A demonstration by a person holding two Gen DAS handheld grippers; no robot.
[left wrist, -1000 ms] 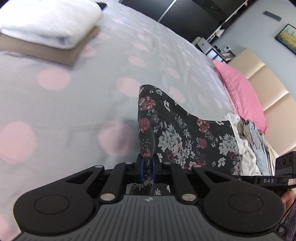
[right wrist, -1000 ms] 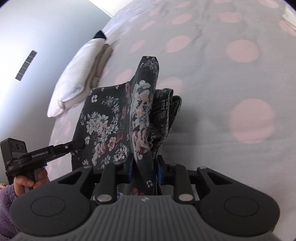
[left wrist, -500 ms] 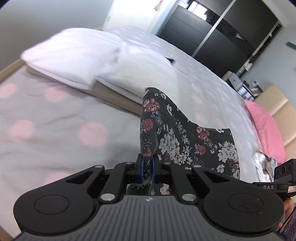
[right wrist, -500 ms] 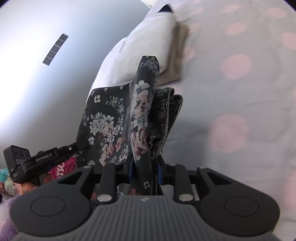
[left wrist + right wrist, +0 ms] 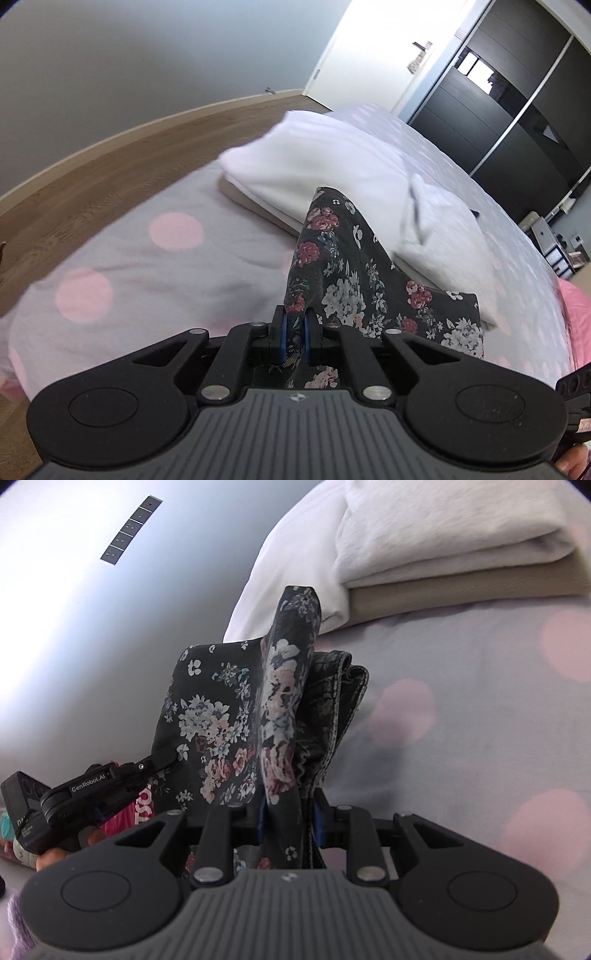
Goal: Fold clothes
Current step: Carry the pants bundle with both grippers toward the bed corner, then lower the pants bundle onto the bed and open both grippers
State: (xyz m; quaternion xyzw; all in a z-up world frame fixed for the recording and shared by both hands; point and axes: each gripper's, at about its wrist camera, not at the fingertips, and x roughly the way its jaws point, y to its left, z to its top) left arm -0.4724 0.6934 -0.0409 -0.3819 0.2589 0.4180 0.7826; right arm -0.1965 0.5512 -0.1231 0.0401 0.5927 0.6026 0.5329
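Observation:
A folded dark floral garment [image 5: 351, 280] hangs in the air between both grippers, above the grey bedspread with pink dots [image 5: 147, 266]. My left gripper [image 5: 294, 332] is shut on one edge of it, blue pads pinching a thin layer. My right gripper [image 5: 288, 818] is shut on a thicker bunch of the same floral garment [image 5: 236, 716], several layers stacked between its pads. In the right wrist view the left gripper [image 5: 168, 755] shows side-on at the cloth's far edge, held by a hand.
A stack of folded clothes, white [image 5: 332, 166] on beige [image 5: 461, 587], lies on the bed just beyond the garment. Wooden floor [image 5: 92, 162] borders the bed's edge. A dark wardrobe [image 5: 517, 103] stands behind; a pink pillow [image 5: 576, 306] is at right.
Both grippers have swung sideways with the floral garment held between them, from over the open bedspread to right beside the folded stack near the bed's edge. The grips are unchanged.

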